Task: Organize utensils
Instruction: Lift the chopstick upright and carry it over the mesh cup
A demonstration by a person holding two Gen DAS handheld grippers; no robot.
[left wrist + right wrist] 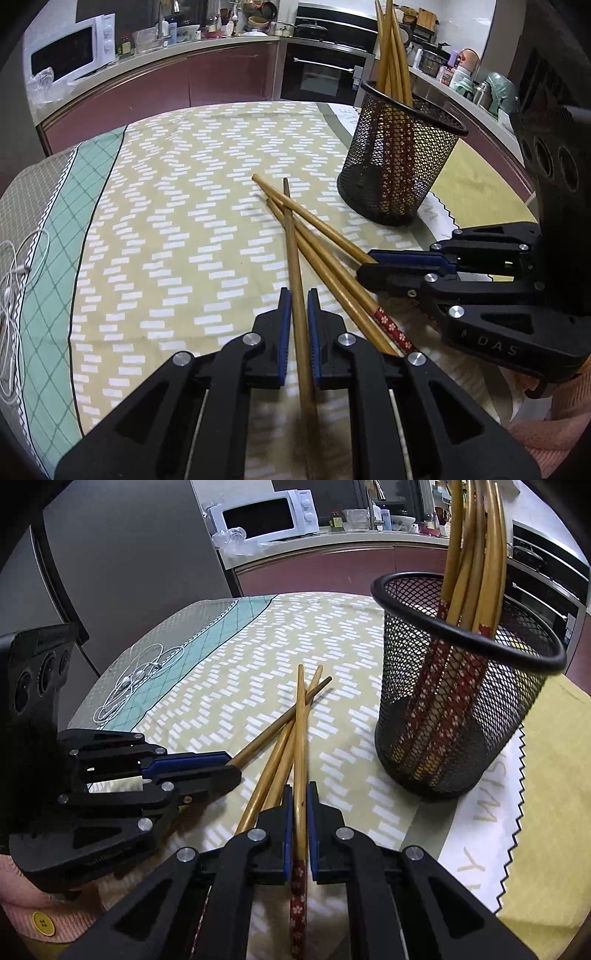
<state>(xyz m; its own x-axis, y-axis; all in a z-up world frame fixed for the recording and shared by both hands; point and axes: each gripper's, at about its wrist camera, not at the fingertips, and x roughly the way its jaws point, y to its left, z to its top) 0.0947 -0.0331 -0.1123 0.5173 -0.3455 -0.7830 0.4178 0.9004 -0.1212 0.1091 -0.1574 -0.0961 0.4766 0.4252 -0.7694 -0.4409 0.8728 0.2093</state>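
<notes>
Three wooden chopsticks lie crossed on the patterned tablecloth. My left gripper is shut on one chopstick that points away from me; it also shows in the right wrist view. My right gripper is shut on another chopstick with a red flowered end; it also shows in the left wrist view. A third chopstick lies between them. A black mesh holder with several chopsticks stands at the right, also in the right wrist view.
White earphones lie at the table's left edge, also in the left wrist view. A yellow cloth with a white zigzag edge lies under and right of the holder. Kitchen counters, a microwave and an oven stand beyond.
</notes>
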